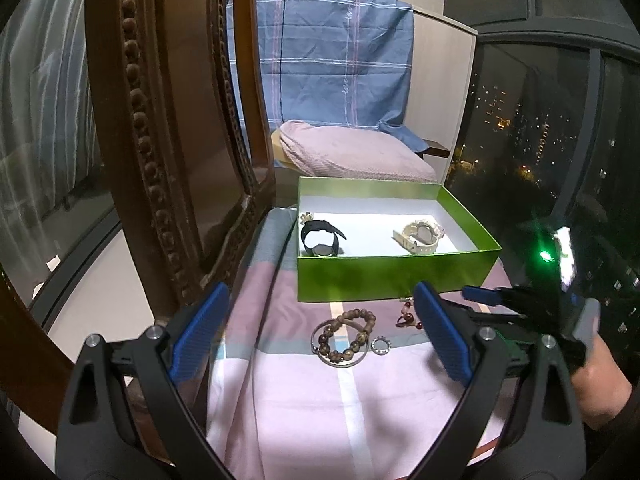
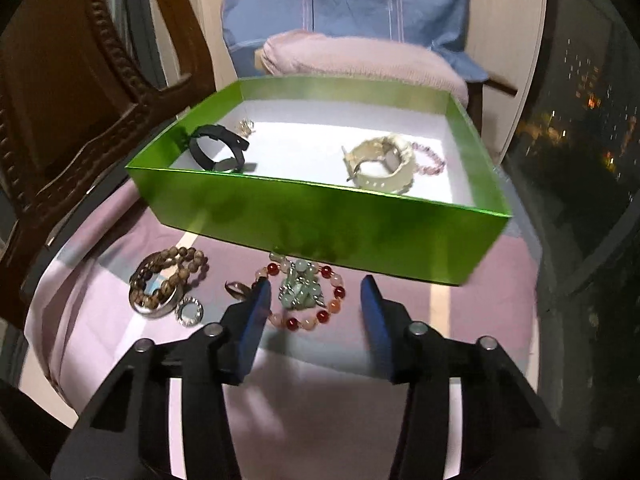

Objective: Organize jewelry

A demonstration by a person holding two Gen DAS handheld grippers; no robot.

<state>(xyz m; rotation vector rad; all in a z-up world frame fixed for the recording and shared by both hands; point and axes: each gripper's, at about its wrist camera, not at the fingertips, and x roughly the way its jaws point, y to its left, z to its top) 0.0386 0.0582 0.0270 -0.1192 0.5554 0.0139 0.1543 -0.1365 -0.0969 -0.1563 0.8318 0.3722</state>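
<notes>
Dim indoor light, glare on green box (image 2: pixel 320 216), fisheye-warped blurred edges

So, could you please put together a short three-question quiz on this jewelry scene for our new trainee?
1. True or false: the black watch lies inside the green box.
2. Which bracelet sits between the right gripper fingers: A) the brown wooden bead bracelet, B) the red and pale bead bracelet?
3. Fill in: the small silver ring lies on the ____, outside the box.

Key: 1 true; 2 B; 3 cloth.
</notes>
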